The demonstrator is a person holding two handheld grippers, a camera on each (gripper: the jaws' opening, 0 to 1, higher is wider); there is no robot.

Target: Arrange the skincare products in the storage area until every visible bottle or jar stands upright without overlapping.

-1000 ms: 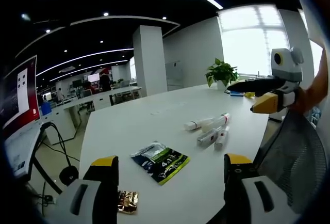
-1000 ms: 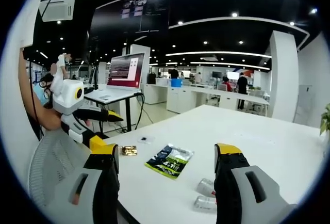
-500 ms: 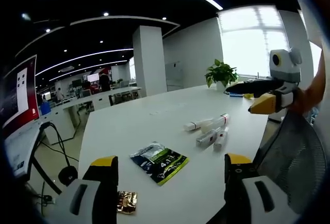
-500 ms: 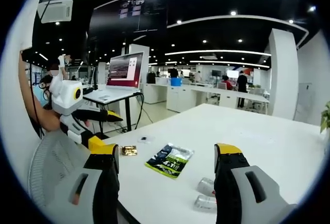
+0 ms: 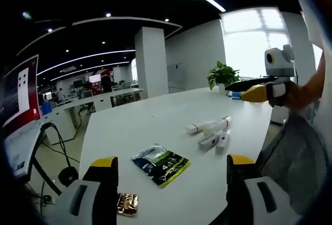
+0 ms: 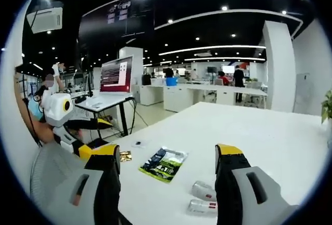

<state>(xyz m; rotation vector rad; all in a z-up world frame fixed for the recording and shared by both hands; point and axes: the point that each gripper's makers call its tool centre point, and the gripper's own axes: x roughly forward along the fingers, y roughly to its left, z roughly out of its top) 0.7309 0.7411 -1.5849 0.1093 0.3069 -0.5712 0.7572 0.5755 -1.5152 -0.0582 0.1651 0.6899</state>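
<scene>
The long white table point(image 5: 135, 131) carries everything, and by the look of it the arranging has hardly begun. Past the table's near edge a grey mesh office chair point(image 5: 290, 157) sits between the two grippers. On the tabletop a dark green and black flat sachet point(image 5: 161, 164) lies face up, and near the corner rests a small gold foil packet point(image 5: 127, 203). The task's things, a cluster of slim white tubes with caps point(image 5: 212, 131), all lie on their sides close together toward the far right of the left gripper view, some touching or crossing; in the right gripper view two of them lie just ahead of the jaws. None stands upright, so every tube has yet to be lifted, set on end and spaced apart. The left gripper point(image 5: 171, 181) hovers over the near edge with its yellow-tipped jaws spread wide and empty. The right gripper point(image 6: 166, 170) likewise has its jaws wide apart, holding nothing, above the table near the tubes.
</scene>
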